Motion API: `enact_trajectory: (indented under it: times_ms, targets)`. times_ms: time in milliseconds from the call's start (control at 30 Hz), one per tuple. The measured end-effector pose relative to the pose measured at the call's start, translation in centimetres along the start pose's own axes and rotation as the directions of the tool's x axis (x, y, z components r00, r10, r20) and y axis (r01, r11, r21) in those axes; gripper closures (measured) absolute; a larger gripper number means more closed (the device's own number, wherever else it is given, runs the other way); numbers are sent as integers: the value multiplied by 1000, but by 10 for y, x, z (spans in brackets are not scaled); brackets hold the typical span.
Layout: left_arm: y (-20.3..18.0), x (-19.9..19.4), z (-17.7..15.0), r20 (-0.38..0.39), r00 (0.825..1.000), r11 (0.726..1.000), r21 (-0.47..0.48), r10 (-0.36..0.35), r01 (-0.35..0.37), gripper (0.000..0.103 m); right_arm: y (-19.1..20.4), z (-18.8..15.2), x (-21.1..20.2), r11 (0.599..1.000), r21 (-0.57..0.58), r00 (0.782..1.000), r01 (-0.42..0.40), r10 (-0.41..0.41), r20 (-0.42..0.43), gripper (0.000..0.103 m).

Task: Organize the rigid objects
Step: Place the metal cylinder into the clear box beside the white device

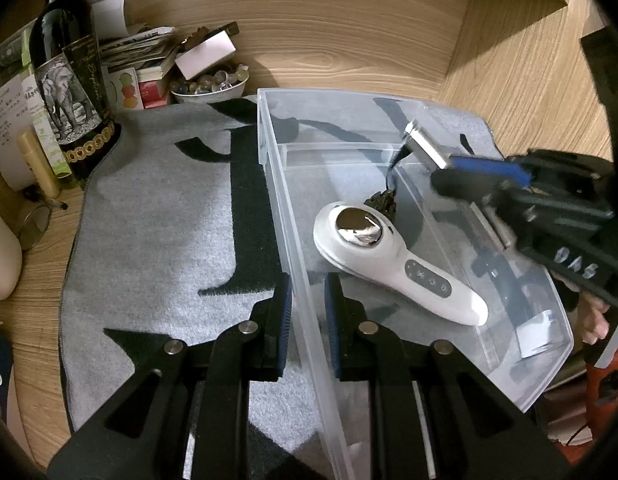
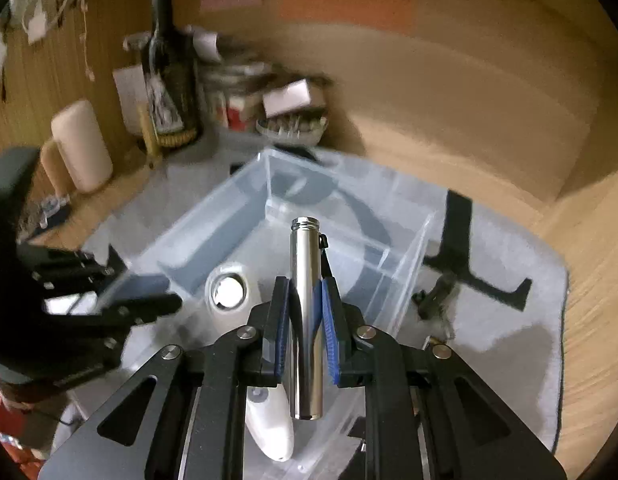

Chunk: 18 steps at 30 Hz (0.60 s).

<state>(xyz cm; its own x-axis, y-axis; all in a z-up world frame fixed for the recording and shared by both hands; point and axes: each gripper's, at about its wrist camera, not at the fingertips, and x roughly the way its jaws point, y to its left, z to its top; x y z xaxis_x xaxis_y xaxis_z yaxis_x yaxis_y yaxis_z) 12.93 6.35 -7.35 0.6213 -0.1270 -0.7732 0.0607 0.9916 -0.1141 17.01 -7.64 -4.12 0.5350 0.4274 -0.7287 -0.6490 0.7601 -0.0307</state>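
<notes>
Left tool (image 1: 305, 300) clamps the near-left wall of the bin (image 1: 557, 316), which sits on a grey mat (image 1: 157, 216) on the counter. Right tool (image 2: 305, 312) grips a steel tube (image 2: 307, 300), held over the bin w/ a dangling charm (image 1: 383, 202). Risks: tube is pinched mid-length and smooth, so it may slip or tip; a drop would strike the white device (image 1: 389, 256) already lying inside; cord may snag on the divider. Writing: bottle (image 1: 69, 92) has an elephant label, script illegible; right tool marked "DAS" approx.
</notes>
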Motion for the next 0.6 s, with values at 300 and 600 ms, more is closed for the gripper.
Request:
enact_trajectory:
  times_ms: [300,600]
  targets:
    - [-4,1,2,-9,1000,1000,5,18,-18,87,4,-5,15,998,-67,997,-6,1,-76,88]
    - [-3,1,2,-11,1000,1000,-1,20,-20,87,3,-3,7,999,-51,999,-16,14,-53,84]
